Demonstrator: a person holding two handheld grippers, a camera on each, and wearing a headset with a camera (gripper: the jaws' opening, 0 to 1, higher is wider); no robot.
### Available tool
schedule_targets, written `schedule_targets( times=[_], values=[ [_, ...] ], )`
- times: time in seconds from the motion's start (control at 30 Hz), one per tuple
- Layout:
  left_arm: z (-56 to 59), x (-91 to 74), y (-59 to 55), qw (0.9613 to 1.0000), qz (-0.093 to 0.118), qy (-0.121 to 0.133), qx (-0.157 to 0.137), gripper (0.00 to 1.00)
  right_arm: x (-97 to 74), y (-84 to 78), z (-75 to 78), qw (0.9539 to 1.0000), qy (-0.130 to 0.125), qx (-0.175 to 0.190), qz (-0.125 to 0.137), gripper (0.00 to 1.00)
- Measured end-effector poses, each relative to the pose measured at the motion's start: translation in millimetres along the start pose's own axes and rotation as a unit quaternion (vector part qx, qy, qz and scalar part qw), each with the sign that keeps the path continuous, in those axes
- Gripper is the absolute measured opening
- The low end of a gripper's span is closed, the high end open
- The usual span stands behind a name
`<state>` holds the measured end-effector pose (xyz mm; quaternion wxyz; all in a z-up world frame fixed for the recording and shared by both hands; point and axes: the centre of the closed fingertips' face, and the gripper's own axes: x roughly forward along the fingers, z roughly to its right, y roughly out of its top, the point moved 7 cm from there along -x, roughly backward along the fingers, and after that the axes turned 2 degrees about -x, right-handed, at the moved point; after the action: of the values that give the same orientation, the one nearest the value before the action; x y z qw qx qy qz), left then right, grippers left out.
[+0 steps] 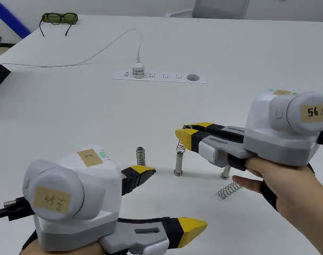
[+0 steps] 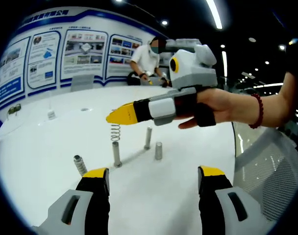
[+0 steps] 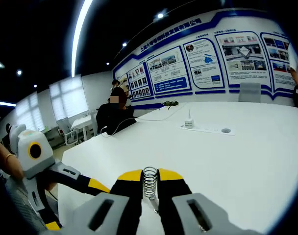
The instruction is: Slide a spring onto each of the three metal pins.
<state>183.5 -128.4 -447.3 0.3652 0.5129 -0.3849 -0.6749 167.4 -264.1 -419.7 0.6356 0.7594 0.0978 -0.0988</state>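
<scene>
My right gripper (image 1: 183, 131) had its yellow-tipped jaws clamped on a small coiled steel spring (image 1: 180, 148) - held upright directly above the middle upright metal pin (image 1: 178, 164), axes aligned, lower coil at its tip. My left gripper (image 2: 154, 172) waited nearby, jaws apart, empty.

Left gripper (image 1: 177, 197) spread, right gripper (image 1: 184, 133) pinching (spring (image 3: 150, 182))

The right tool (image 1: 182, 135) pinches a spring (image 1: 180, 149) atop the middle pin (image 1: 178, 166).
</scene>
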Motion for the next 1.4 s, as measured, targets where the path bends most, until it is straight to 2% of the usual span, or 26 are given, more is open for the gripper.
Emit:
schedule_targets(
  times=[0.1,0.53,0.73,1.4],
  values=[
    [-0.1,0.5,-0.6,1.0000,-0.002,0.001,-0.002,0.77,1.5,-2.6,1.2,0.9999,-0.003,-0.015,-0.006,0.12],
    [0.9,1.7,-2.0,0.9999,-0.011,-0.002,0.001,0.84,5.7,-7.5,0.8,0.9993,-0.006,-0.035,-0.014,0.12],
    [0.9,2.1,-2.2,0.9999,-0.012,0.000,0.002,0.85,7.8,-13.2,-2.2,0.9984,-0.006,-0.049,-0.025,0.12],
    [-1.6,0.7,-3.1,0.9999,-0.016,0.004,0.001,0.84,14.4,-29.9,-2.7,0.9963,-0.008,-0.065,-0.055,0.12]
  ],
)
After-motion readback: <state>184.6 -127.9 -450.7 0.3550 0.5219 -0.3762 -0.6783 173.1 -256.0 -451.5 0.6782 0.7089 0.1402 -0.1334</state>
